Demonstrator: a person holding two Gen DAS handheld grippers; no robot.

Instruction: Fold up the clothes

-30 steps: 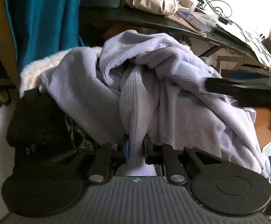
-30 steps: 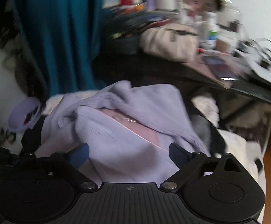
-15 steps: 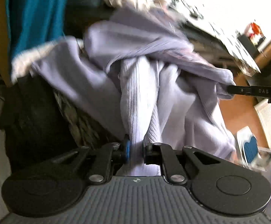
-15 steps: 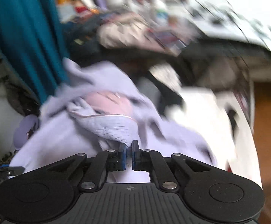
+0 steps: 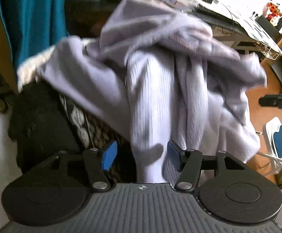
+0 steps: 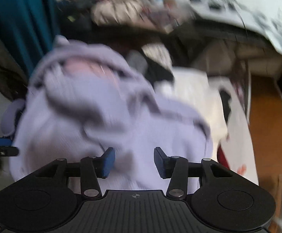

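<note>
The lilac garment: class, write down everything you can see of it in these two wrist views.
The lilac garment is a soft, fleecy knit with a ribbed band running toward the left gripper, whose opening fingers flank that band without pressing it. It lies crumpled over dark clothes. The right gripper is also opening above its blurred folds.

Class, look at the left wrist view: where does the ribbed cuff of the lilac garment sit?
The ribbed cuff hangs at centre, between the opening pads of the left hand-held gripper, beside dark patterned clothing.

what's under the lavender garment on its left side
In the left wrist view, the lavender garment lies over a black-and-white patterned cloth and a white fluffy fabric. Whatever is beneath its middle is covered.
</note>
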